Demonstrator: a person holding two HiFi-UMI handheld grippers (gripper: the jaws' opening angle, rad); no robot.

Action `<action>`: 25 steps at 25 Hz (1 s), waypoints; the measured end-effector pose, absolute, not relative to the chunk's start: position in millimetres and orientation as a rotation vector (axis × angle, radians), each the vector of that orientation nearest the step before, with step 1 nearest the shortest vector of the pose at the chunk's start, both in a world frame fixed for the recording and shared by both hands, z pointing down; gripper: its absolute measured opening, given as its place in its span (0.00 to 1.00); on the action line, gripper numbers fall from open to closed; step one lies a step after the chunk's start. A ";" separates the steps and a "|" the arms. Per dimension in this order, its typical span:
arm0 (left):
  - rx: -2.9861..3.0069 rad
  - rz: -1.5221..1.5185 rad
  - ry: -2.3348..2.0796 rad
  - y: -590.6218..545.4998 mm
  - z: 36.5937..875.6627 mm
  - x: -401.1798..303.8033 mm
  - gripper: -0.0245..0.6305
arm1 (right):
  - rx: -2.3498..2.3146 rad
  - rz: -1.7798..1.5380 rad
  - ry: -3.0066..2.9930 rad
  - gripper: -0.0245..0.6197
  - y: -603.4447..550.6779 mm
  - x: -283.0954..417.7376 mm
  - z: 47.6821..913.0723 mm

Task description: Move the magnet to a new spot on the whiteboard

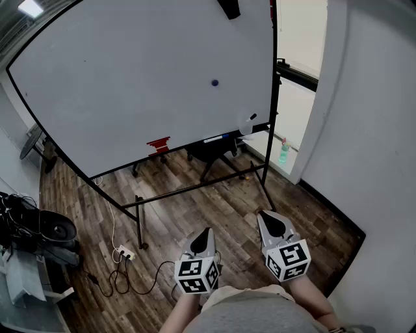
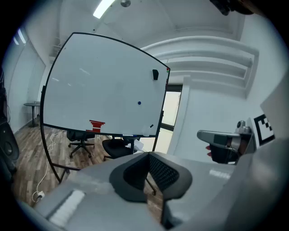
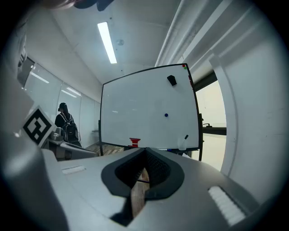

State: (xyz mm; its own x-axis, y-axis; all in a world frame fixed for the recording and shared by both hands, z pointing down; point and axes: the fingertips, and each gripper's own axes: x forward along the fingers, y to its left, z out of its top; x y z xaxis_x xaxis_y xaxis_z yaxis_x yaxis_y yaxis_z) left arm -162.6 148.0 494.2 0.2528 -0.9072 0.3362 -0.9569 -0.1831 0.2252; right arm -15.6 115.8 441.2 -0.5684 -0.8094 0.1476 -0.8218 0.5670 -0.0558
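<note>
A small blue magnet (image 1: pixel 214 82) sticks to the right half of the big whiteboard (image 1: pixel 130 78) on its black wheeled stand. It also shows as a dot in the left gripper view (image 2: pixel 139 103) and the right gripper view (image 3: pixel 166 115). My left gripper (image 1: pixel 205 231) and right gripper (image 1: pixel 268 218) hang low near my body, well short of the board, both pointing toward it. The left gripper (image 2: pixel 146 155) has its jaws together with nothing between them. So does the right gripper (image 3: pixel 145 151).
A black eraser (image 1: pixel 229 8) sits at the board's top right and a red mark (image 1: pixel 158 144) near its lower edge. Office chairs (image 1: pixel 214 153) stand behind the stand. Cables and a power strip (image 1: pixel 123 252) lie on the wood floor. A white wall (image 1: pixel 364 130) runs on the right. A person (image 3: pixel 67 126) stands far left.
</note>
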 end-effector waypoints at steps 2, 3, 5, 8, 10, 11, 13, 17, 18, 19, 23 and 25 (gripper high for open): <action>2.152 0.171 -1.708 154.9 487.6 -165.0 0.04 | 1.382 0.176 -2.702 0.04 124.4 -21.4 432.9; 2.154 0.167 -1.711 158.2 484.9 -166.5 0.04 | 1.371 0.171 -2.708 0.04 128.8 -24.7 429.6; 2.150 0.154 -1.714 164.6 482.3 -169.0 0.04 | 1.353 0.157 -2.714 0.04 137.1 -30.2 426.0; 2.143 0.141 -1.707 171.6 482.5 -166.0 0.04 | 1.344 0.154 -2.713 0.04 144.6 -31.6 424.3; 2.145 0.141 -1.708 174.7 482.8 -162.5 0.04 | 1.333 0.151 -2.715 0.04 148.0 -30.9 424.3; 2.144 0.141 -1.709 176.4 483.0 -160.8 0.04 | 1.327 0.150 -2.715 0.04 149.8 -30.0 425.1; 2.141 0.137 -1.713 179.8 482.7 -158.0 0.04 | 1.319 0.151 -2.713 0.04 153.1 -26.8 427.1; 2.134 0.132 -1.723 184.8 482.4 -149.8 0.04 | 1.318 0.162 -2.733 0.04 157.7 -15.3 428.0; 2.136 0.133 -1.722 185.6 482.4 -146.1 0.04 | 1.324 0.172 -2.743 0.04 158.3 -10.9 428.0; 2.139 0.133 -1.721 186.2 482.2 -142.2 0.04 | 1.334 0.179 -2.750 0.04 158.7 -6.3 428.1; 2.151 0.132 -1.703 191.3 482.2 -124.4 0.04 | 1.356 0.184 -2.754 0.04 165.3 9.3 430.4; 2.157 0.135 -1.693 195.1 483.2 -115.0 0.04 | 1.350 0.190 -2.763 0.04 170.3 15.0 432.8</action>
